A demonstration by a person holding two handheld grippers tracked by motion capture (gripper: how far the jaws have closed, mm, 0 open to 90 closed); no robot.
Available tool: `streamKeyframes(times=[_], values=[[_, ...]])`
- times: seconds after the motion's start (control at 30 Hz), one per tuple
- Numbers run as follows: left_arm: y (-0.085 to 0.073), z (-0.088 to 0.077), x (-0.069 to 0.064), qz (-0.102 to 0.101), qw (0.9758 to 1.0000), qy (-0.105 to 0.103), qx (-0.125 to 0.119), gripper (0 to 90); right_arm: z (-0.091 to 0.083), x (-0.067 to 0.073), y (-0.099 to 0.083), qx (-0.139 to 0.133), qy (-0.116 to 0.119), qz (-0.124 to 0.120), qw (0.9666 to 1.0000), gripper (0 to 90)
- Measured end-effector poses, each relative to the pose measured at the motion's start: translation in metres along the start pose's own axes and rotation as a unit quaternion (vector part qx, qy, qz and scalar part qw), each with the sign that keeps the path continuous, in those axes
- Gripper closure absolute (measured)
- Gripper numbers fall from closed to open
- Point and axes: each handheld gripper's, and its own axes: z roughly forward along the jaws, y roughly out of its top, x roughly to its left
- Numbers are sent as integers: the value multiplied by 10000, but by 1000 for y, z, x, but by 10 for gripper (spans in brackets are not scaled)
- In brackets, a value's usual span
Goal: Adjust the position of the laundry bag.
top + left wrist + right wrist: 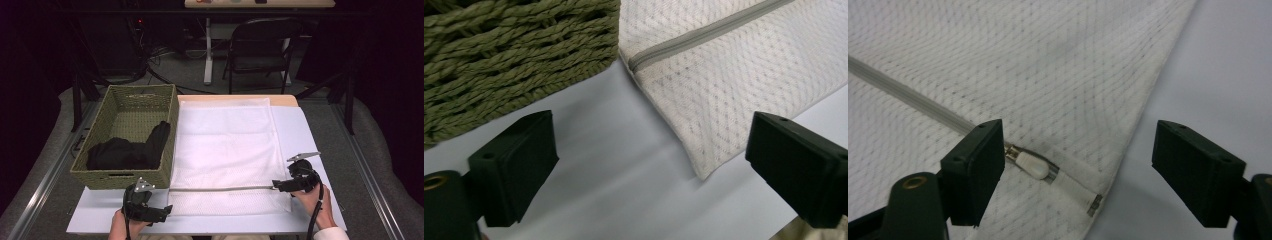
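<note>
A: What lies nearest?

B: The left claw (161,214), jaws spread and empty, at the counter's (300,130) near edge beside the white mesh laundry bag's (225,145) corner.

A: And the right claw (1075,165)?

B: Also spread wide, empty, straddling the white zipper pull (1031,165) at the bag's right end.

A: Anything hidden?

B: The woven basket (100,122) walls partly hide dark clothing (127,150); its shape is unclear. The basket touches the bag's left edge. Bare counter lies to the bag's right.
</note>
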Motion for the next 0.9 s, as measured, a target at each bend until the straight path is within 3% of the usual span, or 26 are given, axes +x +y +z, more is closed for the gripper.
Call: streamKeyframes(times=[0.07, 0.23, 0.3, 0.33, 0.5, 0.9], values=[[0, 2, -1, -72, 10000, -40, -17, 118, 3, -4, 2, 29, -59, 79, 9999, 277], [2, 8, -4, -35, 9999, -40, 101, 181, 6, -6, 3, 107, -87, 127, 9998, 353], [3, 9, -5, 30, 10000, -10, 81, 252, 7, -7, 4, 87, -97, 176, 9998, 391], [3, 10, -4, -54, 9999, -44, 82, 303, 7, -6, 5, 91, -77, 248, 9996, 423], [3, 12, 0, -114, 9998, -162, 52, 360, 9, -6, 5, 140, -81, 297, 9994, 486], [5, 17, -2, -108, 9999, -41, 102, 421, 13, -8, 3, 234, -160, 308, 9991, 600]])
